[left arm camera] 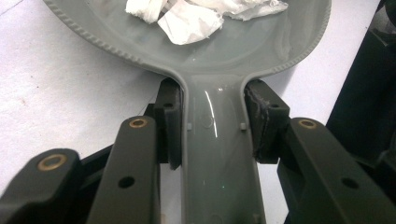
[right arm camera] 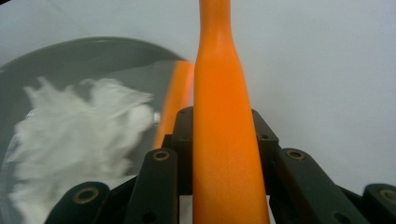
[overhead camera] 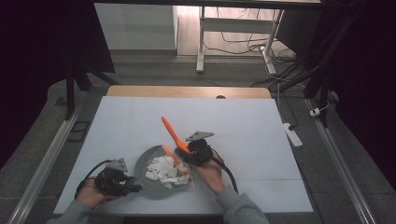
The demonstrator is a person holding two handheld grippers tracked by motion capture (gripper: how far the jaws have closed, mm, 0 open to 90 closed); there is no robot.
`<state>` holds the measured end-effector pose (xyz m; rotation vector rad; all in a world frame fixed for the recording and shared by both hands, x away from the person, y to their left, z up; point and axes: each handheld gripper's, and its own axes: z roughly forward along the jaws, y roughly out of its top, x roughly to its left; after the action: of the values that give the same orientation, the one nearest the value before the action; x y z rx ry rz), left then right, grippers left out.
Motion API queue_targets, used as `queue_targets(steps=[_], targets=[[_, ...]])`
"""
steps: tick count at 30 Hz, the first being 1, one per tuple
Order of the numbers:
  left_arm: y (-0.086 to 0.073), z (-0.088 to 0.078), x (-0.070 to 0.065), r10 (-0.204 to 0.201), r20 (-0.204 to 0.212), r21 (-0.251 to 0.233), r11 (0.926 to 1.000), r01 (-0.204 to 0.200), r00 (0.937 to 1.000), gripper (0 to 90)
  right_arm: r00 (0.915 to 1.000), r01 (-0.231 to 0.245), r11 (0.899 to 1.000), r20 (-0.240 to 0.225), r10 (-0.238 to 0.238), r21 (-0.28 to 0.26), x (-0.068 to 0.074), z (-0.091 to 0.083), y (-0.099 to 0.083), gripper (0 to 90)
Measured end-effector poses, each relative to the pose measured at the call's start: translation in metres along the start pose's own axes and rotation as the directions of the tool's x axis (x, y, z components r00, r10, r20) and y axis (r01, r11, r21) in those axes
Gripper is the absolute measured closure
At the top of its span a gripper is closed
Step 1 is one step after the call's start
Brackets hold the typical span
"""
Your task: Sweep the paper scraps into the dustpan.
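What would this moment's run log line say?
left gripper: shut on pan handle | right gripper: shut on orange spatula | white pieces: in pan

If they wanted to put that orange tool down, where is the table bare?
Bare: the white table left and beyond the pan, and right of the right tongs to the edge. Crowded: the near middle, where pan, white scraps, orange tool and both hands meet.
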<state>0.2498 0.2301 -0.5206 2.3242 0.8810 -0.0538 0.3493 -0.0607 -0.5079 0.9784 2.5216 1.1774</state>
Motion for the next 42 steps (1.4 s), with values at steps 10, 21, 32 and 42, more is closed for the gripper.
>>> queue_targets(steps=[10, 21, 32, 42], targets=[[0.0, 0.0, 0.0, -0.001, 0.0, -0.002, 1.0, 0.001, 1.0, 61.4, 0.9888, 0.051, 0.998, -0.139, -0.055, -0.033, 0.041, 0.002, 0.011, 70.4], [0.0, 0.001, 0.0, -0.005, 0.001, -0.004, 1.0, 0.005, 1.0, 61.5, 0.9989, -0.02, 0.99, -0.045, 0.014, -0.138, -0.002, -0.036, 0.018, 70.4], [-0.001, 0.0, 0.0, -0.004, 0.003, -0.002, 1.0, 0.004, 1.0, 61.5, 0.9972, -0.054, 0.995, 0.048, 0.058, -0.085, -0.03, -0.046, -0.003, 70.4], [-0.005, -0.003, -0.002, 0.019, 0.017, 0.008, 0.9998, -0.019, 0.9997, 61.5, 0.9905, -0.1, 0.994, 0.091, 0.103, -0.033, -0.033, -0.047, -0.029, 70.4]])
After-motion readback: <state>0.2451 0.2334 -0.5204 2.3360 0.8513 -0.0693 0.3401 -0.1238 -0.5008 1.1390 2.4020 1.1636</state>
